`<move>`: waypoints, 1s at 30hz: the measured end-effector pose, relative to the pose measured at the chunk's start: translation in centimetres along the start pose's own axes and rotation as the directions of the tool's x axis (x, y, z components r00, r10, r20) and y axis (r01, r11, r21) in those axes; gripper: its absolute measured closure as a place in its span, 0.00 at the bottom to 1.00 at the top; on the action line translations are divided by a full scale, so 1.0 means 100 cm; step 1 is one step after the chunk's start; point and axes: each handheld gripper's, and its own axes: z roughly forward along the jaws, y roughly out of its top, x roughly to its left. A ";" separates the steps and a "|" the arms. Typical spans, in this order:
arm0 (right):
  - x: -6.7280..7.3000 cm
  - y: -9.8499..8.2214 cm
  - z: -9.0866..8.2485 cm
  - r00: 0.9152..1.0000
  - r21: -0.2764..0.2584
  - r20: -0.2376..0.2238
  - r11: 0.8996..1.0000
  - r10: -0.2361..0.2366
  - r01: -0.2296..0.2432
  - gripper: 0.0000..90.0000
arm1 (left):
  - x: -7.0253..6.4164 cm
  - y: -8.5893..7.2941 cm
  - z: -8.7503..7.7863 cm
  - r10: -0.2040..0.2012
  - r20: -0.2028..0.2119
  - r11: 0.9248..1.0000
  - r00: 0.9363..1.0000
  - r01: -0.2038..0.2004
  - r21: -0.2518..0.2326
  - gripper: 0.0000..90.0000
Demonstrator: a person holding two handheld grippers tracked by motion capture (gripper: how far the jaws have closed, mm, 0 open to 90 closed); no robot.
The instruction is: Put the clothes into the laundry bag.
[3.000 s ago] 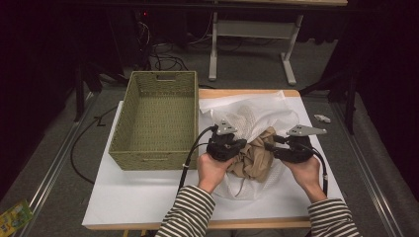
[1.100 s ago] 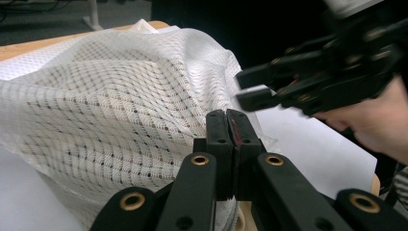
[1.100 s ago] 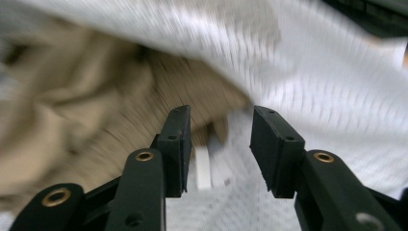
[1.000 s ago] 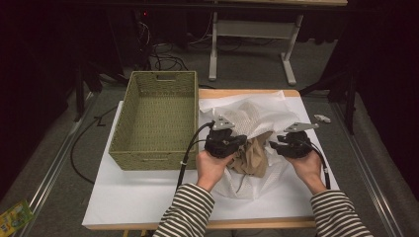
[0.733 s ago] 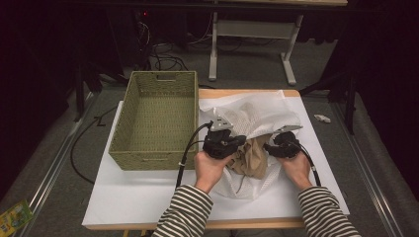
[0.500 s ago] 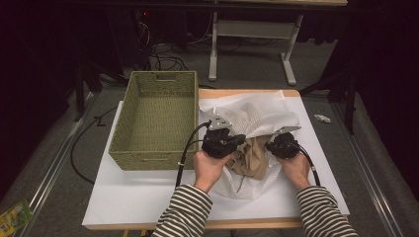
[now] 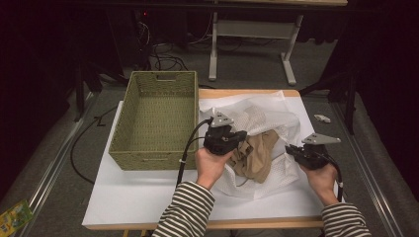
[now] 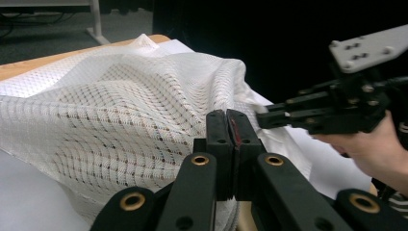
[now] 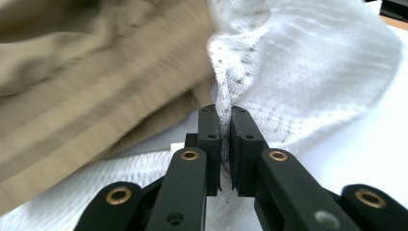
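A white mesh bag (image 7: 267, 118) lies crumpled on the white-covered table, with a tan garment (image 7: 257, 155) showing in its opening. My left gripper (image 7: 241, 136) is at the bag's left side, its jaws shut, and the mesh (image 8: 120, 110) is tented up to its tips (image 8: 229, 120). My right gripper (image 7: 289, 149) is at the bag's right side and is shut on a pinched fold of the mesh edge (image 9: 308, 62). The fold runs down between its jaws (image 9: 225, 118). The tan garment (image 9: 96, 72) lies just left of those jaws.
A green woven basket (image 7: 153, 160) stands empty at the table's left, touching the bag's left edge. A small white object (image 7: 322, 118) lies at the far right. Bare white cover (image 7: 138, 197) stretches along the near edge. Cables and table legs are on the floor behind.
The right hand went in toward the tan garment, closed on the mesh edge, then drew back to the right with it. The left hand stayed put.
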 end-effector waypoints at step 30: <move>0.090 0.028 0.066 0.976 0.104 -0.144 0.978 -0.165 0.181 0.62 | -0.003 -0.001 0.000 0.011 0.021 1.000 1.000 -0.011 0.014 0.99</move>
